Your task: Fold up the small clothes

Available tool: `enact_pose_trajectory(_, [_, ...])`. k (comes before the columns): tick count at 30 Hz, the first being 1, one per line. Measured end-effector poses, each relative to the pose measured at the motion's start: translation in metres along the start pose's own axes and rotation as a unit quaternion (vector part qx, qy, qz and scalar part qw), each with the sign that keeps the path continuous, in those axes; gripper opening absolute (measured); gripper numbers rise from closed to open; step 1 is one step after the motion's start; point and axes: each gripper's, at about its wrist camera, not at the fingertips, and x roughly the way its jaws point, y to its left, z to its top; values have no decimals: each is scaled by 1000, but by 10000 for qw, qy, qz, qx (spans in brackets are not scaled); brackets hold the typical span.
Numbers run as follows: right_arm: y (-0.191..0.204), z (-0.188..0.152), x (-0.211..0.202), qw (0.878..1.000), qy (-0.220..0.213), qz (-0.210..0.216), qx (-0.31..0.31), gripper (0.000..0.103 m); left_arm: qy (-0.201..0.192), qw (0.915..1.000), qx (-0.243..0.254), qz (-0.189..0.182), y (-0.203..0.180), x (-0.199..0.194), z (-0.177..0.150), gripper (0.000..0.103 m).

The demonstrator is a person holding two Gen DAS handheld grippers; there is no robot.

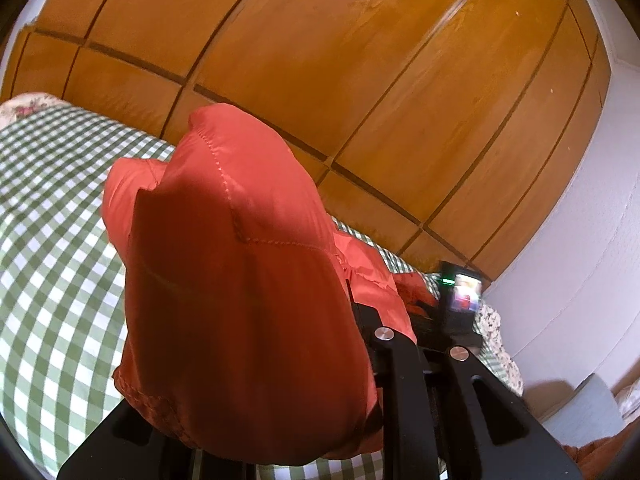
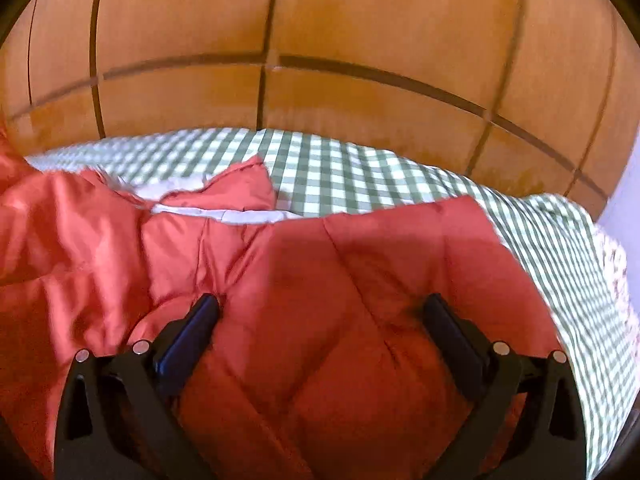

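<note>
Right gripper (image 2: 320,312): your jaws stand wide apart, both fingertips pressing down into the red quilted garment (image 2: 320,300), one at each side of a padded panel. Nothing is pinched between them; the garment merely lies under and between the fingers. Judgement: you are either about to close on a fold of cloth or have just spread to pin it flat.

Left gripper (image 1: 360,320): a puffy section of the same red quilted garment (image 1: 240,280) is draped up over the fingers and hides them. The linkage arms sit close together, which suggests a clamp on the fabric, but the fingertips are not visible, so you cannot tell for certain. The cloth here stands lifted off the bed.

Outward: the garment lies on the green checked bedspread (image 2: 360,168), rumpled on your left side, with a pale lining (image 2: 224,214) exposed near its far edge. The right gripper's own camera (image 1: 460,300) shows in the left wrist view, close beside the lifted cloth. Wooden wardrobe doors (image 2: 320,20) stand behind the bed.

Progress, as judgement: early to middle. The garment is neither flat nor squared; one part is raised, apparently mid-fold. Smoothing, the remaining folds and a tidy final stack are all left.
</note>
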Motion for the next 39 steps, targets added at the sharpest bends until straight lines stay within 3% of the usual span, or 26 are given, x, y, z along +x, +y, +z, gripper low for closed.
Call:
enact_pose_trajectory(5, [0, -45, -60, 9990, -293, 50, -337, 101, -50, 9997, 255, 11, -12, -1, 3, 18])
enact_pose_trajectory(8, [6, -74, -47, 9981, -49, -83, -610, 101, -7, 9992, 411, -21, -20, -1, 2, 18])
enact_pose_trajectory(10, [5, -88, -34, 9987, -134, -13, -487, 101, 53, 9979, 638, 13, -29, 3, -1, 18])
enact_pose_trajectory(20, [-2, -83, -42, 9993, -96, -18, -366, 101, -18, 9836, 1801, 101, -88, 14, 3, 18])
enact_pose_trajectory(25, [-36, -71, -73, 9966, -724, 116, 372, 101, -24, 9758, 2181, 154, -104, 20, 7, 18])
enact_pose_trajectory(29, [-28, -67, -46, 9984, -274, 427, 259, 101, -12, 9718, 2352, 144, -119, 23, 6, 18])
enact_pose_trajectory(31, [-11, -72, -31, 9997, -63, 221, -79, 101, 40, 9686, 2484, 138, -127, 26, 6, 18])
enact_pose_trajectory(33, [1, -75, -28, 9993, -103, -40, -369, 101, 240, 9641, 2640, 129, -135, 35, 3, 18])
enact_pose_trajectory(36, [-6, -71, -34, 9992, -29, 140, -363, 101, 266, 9569, 2885, 187, -146, 41, -1, 18])
enact_pose_trajectory(39, [-27, -69, -55, 9995, -285, 145, -46, 101, 292, 9524, 3034, 92, -155, 47, -4, 19])
